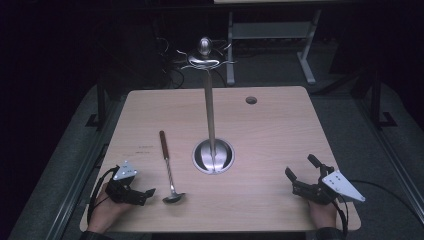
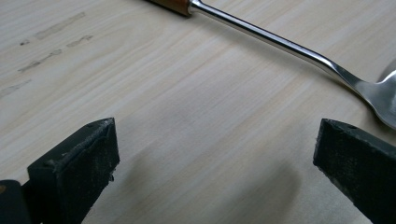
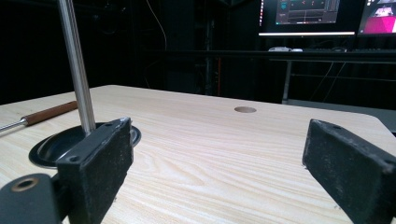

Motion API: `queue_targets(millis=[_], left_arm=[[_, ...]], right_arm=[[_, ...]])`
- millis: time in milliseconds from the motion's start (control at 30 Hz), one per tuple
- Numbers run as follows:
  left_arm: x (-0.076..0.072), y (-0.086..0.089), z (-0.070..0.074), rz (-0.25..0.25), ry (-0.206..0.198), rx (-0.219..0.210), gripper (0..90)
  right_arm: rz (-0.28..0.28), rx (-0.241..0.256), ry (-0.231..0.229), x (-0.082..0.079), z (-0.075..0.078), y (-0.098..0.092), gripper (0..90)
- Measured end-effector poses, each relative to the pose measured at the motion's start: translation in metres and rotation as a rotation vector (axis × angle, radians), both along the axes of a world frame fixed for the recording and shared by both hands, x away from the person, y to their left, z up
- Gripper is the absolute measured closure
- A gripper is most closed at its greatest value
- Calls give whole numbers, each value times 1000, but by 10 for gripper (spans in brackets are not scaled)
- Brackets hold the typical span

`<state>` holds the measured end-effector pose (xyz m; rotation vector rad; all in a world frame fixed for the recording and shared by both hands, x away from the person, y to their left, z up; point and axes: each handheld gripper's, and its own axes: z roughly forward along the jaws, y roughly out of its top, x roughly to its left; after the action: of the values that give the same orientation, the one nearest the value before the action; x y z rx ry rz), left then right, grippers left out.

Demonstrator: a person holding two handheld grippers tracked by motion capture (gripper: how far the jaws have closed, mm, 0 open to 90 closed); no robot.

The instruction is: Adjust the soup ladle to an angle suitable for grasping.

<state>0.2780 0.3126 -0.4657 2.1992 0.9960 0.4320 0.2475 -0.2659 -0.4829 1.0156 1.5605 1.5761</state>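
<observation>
The left gripper [image 1: 150, 192] is sitting at about 7 o'clock on the table [image 1: 280, 125], jaws spread wide and gripping nothing. The ladle [image 1: 168, 167] is lying flat just beside it, bowl toward the person, wooden handle pointing to 12. A metal stand [image 1: 212, 120] is standing upright mid-table in its round base. The right gripper [image 1: 301, 167] is resting at 5 o'clock, jaws gaping too, well apart from the ladle.

High view overhead, facing forward-down; claw views low, close; all share table [image 1: 270, 130].
</observation>
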Motion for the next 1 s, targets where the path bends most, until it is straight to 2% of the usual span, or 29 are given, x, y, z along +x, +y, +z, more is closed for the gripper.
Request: queue_targets(millis=[67,133,167,200,267,367,400,433,533,667,800,900,1000], left_arm=[[0,1,1,6,-2,2,14],[0,3,3,8,-5,-15,137],[0,4,4,2,4,-27,137],[1,5,5,16,8,-38,167],[2,6,7,29,-2,-29,185],[5,6,11,41,-9,-38,294],[6,6,12,45,-9,-36,294],[8,5,14,52,-10,-50,327],[13,5,18,65,-18,-59,412],[20,3,21,78,-15,-53,494],[30,3,23,105,-7,-85,582],[37,3,23,112,-3,-78,643],[45,1,23,118,-3,-65,667]], right_arm=[[0,0,1,0,0,0,80],[0,0,0,0,0,0,80],[0,0,0,0,0,0,80],[-1,0,2,0,0,0,80],[0,2,3,0,0,0,80],[-8,1,3,0,0,0,80],[-8,1,3,0,0,0,80],[-6,2,1,0,0,0,80],[-2,1,2,0,0,0,80],[-4,0,-3,0,0,0,79],[-5,0,-4,-1,0,0,80],[-2,0,-4,0,0,0,80],[-3,0,-2,0,0,0,80]])
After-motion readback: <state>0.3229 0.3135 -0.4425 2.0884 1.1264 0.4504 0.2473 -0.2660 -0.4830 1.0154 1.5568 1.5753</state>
